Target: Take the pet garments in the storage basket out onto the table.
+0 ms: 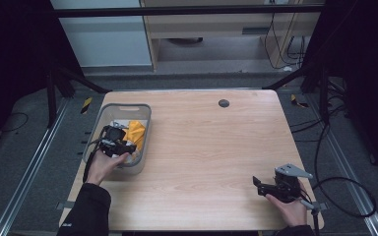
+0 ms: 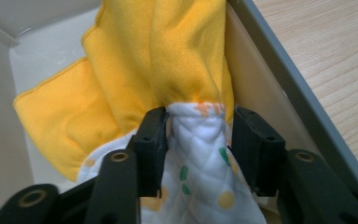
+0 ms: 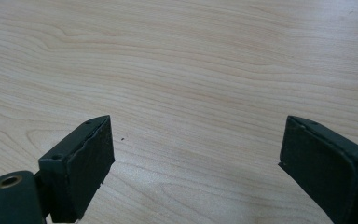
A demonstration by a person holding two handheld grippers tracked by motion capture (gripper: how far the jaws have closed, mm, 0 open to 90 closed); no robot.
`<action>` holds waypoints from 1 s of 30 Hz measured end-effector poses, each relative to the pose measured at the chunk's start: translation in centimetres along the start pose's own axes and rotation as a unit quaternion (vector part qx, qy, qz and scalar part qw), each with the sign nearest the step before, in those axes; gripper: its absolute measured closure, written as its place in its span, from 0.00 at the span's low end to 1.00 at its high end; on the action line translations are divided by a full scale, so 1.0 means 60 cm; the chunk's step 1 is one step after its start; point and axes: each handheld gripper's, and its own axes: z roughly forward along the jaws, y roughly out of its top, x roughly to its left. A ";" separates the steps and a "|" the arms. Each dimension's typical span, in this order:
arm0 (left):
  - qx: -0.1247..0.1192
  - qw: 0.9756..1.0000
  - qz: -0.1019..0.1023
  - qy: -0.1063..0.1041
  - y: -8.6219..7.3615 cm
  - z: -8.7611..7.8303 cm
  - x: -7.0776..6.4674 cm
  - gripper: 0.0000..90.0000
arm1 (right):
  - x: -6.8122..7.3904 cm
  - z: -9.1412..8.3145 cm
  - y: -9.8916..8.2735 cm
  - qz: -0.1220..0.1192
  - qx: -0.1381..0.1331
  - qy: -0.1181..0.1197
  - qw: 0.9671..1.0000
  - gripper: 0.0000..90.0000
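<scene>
While your left hand (image 1: 102, 166) is reaching over the near end of the grey translucent plastic bin (image 1: 143, 129) at the left side of the light wooden tabletop (image 1: 211, 147), your left gripper (image 2: 198, 133) is pointing down into it. Its jaws are closing on a bunched fold of white quilted cloth with yellow and green spots (image 2: 200, 158), pinching it from both sides. Right behind that fold, a bright yellow fleece cloth (image 2: 158, 51) is lying crumpled in the bin and leaning against the bin's wall. Your right hand (image 1: 290, 209) is resting near the front right corner of the tabletop, holding your right gripper (image 3: 196, 172) just above the bare wood with its jaws spread wide apart and gripping nothing.
</scene>
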 end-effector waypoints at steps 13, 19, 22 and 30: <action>0.008 1.000 -0.002 -0.011 -0.001 0.003 0.008 0.81 | 0.001 0.001 0.000 -0.002 0.002 0.000 1.000 0.11; 0.007 1.000 -0.002 -0.013 -0.001 0.001 0.011 0.87 | 0.001 -0.001 0.001 0.000 0.001 0.001 1.000 0.11; 0.007 1.000 -0.001 -0.014 -0.001 -0.002 0.012 0.88 | 0.001 0.000 0.001 0.001 0.001 0.001 1.000 0.11; -0.011 1.000 -0.003 -0.012 0.006 -0.030 0.020 0.90 | 0.001 0.000 0.001 0.000 0.001 0.000 1.000 0.11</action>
